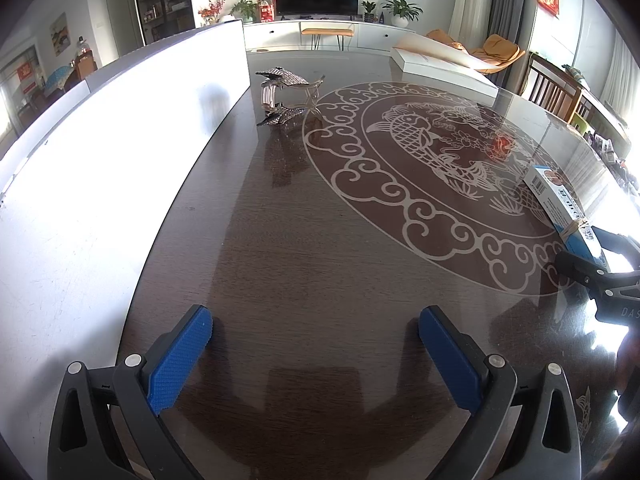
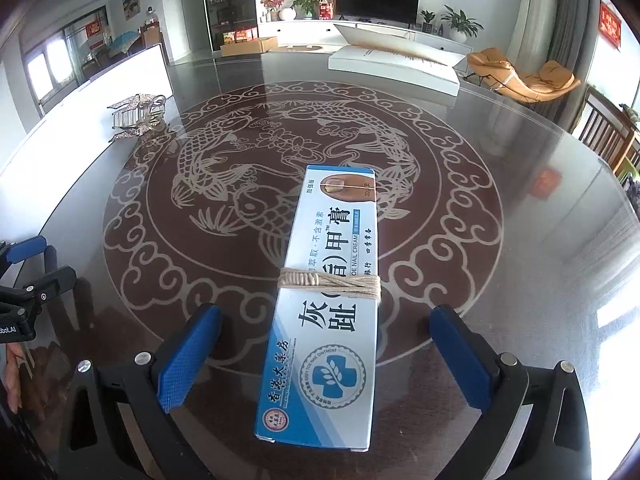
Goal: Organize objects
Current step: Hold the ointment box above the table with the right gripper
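Two grippers are over the dark glass table (image 1: 320, 260), both angled down at its top. The left gripper (image 1: 316, 356) has its blue pads (image 1: 180, 360) spread wide apart with nothing between them; only bare table surface shows in the gap. The right gripper (image 2: 326, 356) also stands with its jaws fully apart. A long blue and white box (image 2: 328, 300) lies flat on the table between its pads (image 2: 188, 356), with clear space on each side, so neither pad touches it. A band of tan string (image 2: 332, 282) is wound around the box near its middle. The box's near end sits between the jaws and its far end reaches onto the pale fish pattern (image 2: 280, 168) set in the table top. In the left wrist view the same box (image 1: 560, 204) appears at the right edge, just ahead of the right gripper (image 1: 600, 276). Farther back, at the left of the table, a small metal ornament (image 1: 286, 96) stands just beside a large white board (image 1: 120, 128). At the far side of the table lies a flat white box (image 2: 396, 68)
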Demonstrator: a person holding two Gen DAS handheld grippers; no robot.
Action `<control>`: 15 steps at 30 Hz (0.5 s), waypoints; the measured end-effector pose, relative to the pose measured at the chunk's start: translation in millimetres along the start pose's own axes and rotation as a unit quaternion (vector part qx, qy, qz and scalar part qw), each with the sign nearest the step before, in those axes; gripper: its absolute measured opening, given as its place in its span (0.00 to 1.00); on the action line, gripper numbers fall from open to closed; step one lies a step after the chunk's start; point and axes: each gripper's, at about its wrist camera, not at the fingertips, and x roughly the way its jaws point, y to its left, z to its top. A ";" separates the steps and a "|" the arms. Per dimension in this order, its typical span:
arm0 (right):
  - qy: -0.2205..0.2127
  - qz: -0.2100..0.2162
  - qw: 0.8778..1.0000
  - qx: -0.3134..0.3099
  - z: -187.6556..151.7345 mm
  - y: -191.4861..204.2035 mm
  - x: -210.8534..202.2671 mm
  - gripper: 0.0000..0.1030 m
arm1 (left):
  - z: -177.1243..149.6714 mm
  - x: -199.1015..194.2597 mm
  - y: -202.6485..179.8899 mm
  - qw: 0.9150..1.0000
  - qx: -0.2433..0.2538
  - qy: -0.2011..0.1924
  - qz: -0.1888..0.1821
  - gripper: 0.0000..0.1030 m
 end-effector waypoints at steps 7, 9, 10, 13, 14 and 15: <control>0.000 -0.001 1.000 0.000 0.8 0.3 0.0 1.00 | -0.1 0.0 0.3 1.000 0.000 0.000 0.000 1.00; 0.000 -0.001 1.000 0.000 0.8 0.3 0.2 1.00 | 0.4 0.1 0.0 1.000 0.000 0.000 0.000 1.00; 0.000 -0.001 1.000 0.000 0.8 0.3 0.3 1.00 | 0.1 0.2 0.4 1.000 0.000 0.000 0.000 1.00; 0.000 -0.001 1.000 0.000 0.8 0.3 0.5 1.00 | 0.2 0.2 0.5 1.000 -0.001 0.001 0.000 1.00; 0.000 -0.001 1.000 0.000 0.7 0.0 0.6 1.00 | 0.5 0.1 0.5 1.000 -0.001 0.001 0.000 1.00; 0.000 -0.001 1.000 0.000 0.8 0.2 0.7 1.00 | 0.3 0.0 1.2 1.000 -0.001 0.001 0.000 1.00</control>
